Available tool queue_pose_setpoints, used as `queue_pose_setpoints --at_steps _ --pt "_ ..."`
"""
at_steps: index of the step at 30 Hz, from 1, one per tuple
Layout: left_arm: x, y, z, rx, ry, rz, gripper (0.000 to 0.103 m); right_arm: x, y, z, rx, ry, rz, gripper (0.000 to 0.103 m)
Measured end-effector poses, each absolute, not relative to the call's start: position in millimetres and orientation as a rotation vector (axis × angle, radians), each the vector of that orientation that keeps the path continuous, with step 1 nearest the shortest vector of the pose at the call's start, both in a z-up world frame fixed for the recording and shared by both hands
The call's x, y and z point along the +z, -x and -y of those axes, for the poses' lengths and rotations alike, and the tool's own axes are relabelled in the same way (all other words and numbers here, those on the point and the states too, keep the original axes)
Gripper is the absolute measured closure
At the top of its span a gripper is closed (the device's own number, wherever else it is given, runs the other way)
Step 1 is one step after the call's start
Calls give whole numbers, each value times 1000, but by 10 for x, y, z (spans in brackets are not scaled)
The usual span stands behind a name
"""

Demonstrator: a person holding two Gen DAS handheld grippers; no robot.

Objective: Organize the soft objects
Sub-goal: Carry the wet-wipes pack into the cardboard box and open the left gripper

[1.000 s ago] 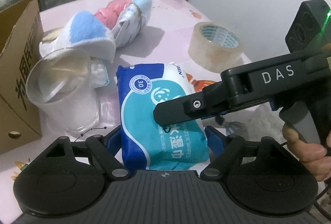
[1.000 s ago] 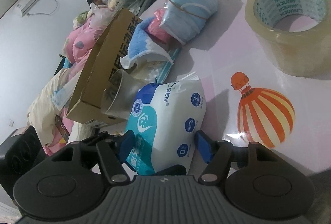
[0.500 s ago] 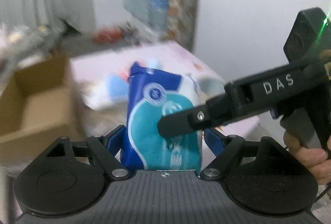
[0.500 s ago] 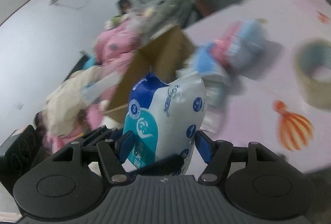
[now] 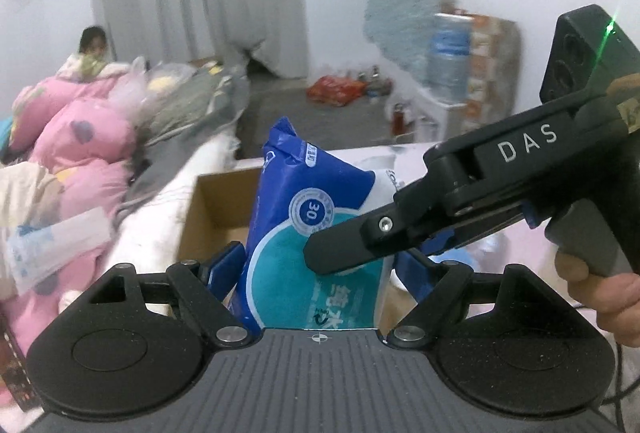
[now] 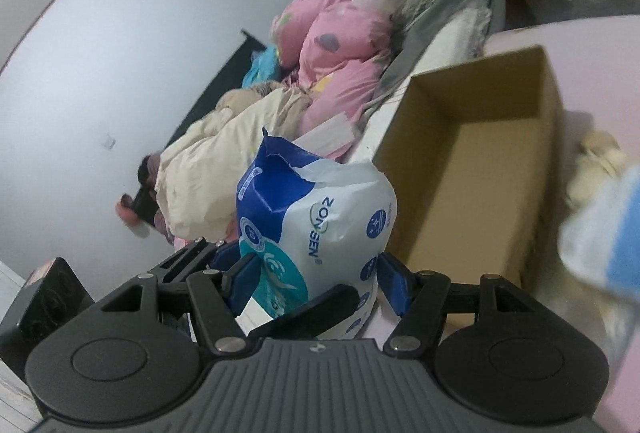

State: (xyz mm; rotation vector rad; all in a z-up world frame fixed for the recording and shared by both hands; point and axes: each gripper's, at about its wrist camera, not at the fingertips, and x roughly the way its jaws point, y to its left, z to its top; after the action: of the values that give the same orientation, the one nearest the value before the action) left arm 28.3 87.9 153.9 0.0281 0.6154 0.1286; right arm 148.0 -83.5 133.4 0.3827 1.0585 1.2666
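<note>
- Both tools are clamped on one item: the left tool point(image 5: 320, 265) and the right tool point(image 6: 310, 269) each have their blue pads pressed against opposite sides of the wet-wipes pack point(image 5: 316, 233), which is carried clear of the desk.
- Pack position: it is held upright, just short of the near rim of the cardboard box point(image 6: 480, 169), in front of and partly above its opening as seen from the left wrist.
- Risk, double grip: the pack is soft and its film is already creased at the top. If the two tools are drawn apart or twisted against each other, the wrapper may be stretched or torn, judged from the crossed grip.
- Risk, release order: should one tool be let go early, the pack is expected to sag or swing out of the other.
- Risk, box: the box stands at the desk edge toward the bed point(image 6: 440, 45); a knock on its wall could shift it off that edge.
- Risk, blur: the right edge of the right wrist view is smeared, so clearance from the blue-and-white cloth point(image 6: 600, 233) cannot be judged.
- Container contents: the box interior is seen bare in the visible part; its nearest corner is hidden behind the pack.
</note>
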Motion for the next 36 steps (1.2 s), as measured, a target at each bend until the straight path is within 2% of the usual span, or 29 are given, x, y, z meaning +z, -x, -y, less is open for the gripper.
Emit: queue_pose_setpoints --at_steps 7,15,17,21,25,30,33,36 --pt "1447 -1134 -1606 158 108 -757 22 1244 -2315 -23 1223 -337 -1214 53" --pt "998 -1830 -1977 200 163 -880 22 817 -2989 -612 1098 -319 -1356 53" --pt "928 -1897 -1999 212 158 -896 22 698 -3116 -692 1079 -327 -1387 52" --pt "840 -1974 -2056 265 106 -884 13 380 -3318 -936 1023 -330 -1463 52" --pt "857 -1932 -2103 267 107 -890 12 227 -3343 -1035 1026 -343 -1503 52" --pt "959 -1834 -2098 282 74 -856 6 274 -3338 -1051 1007 -328 -1486 46" --pt "978 -1820 -2123 283 93 -863 6 279 -3365 -1028 966 -335 -1476 37" --pt "963 -1805 -2138 281 99 -866 6 256 -3401 -1056 912 -320 -1471 36"
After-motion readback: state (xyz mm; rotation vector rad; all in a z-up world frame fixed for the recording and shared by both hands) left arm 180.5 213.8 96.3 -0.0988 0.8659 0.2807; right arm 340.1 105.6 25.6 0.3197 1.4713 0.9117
